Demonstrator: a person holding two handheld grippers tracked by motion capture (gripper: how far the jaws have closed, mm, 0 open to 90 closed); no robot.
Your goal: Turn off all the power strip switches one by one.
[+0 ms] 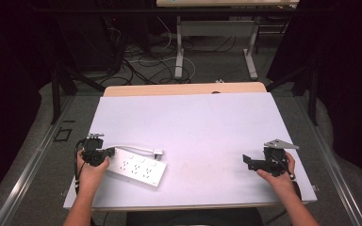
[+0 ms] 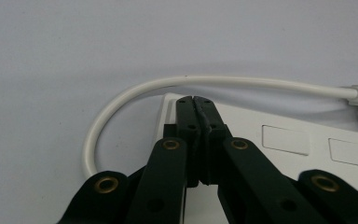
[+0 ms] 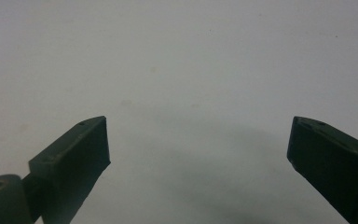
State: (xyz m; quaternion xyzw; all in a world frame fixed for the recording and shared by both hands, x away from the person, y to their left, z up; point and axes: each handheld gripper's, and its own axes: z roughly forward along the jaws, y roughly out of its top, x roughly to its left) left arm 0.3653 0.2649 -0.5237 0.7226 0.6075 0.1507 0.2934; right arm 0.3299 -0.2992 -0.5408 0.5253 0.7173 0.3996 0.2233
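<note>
Now left tool (image 2: 196, 100) closed, tips on power strip (image 1: 139, 167), right tool (image 3: 198, 144) open.

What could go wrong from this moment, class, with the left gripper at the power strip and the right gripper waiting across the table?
1. The left gripper is shut over the corner of the power strip with nothing between its jaws; pressing could skid the strip.
2. The white cable loops close beside those jaws and might snag.
3. The right gripper, open, is too far off to steady anything.
</note>
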